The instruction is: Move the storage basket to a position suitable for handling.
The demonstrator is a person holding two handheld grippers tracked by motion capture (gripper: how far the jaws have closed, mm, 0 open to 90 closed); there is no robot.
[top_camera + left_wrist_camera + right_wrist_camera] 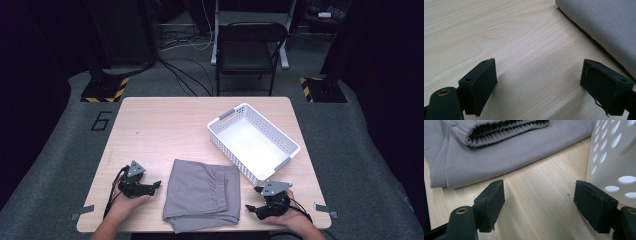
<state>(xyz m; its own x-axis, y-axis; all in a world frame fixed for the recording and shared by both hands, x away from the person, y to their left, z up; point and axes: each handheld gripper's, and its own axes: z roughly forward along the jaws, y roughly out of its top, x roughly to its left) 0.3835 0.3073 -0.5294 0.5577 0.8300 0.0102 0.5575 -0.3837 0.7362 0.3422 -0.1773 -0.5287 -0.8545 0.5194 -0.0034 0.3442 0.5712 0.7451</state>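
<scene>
Folded grey shorts are lying on the surface beside a white basket. Left gripper and right gripper are resting either side, jaws apart, gripping nothing

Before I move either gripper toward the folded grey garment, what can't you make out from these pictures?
- Grey garment: its near edge in the high view meets the bottom of the frame; what kind of garment it is stays hidden by the folds.
- White basket: cut off by the right edge in the right gripper view.
- Left gripper and right gripper: jaws too small in the high view; their own views show them open.
</scene>
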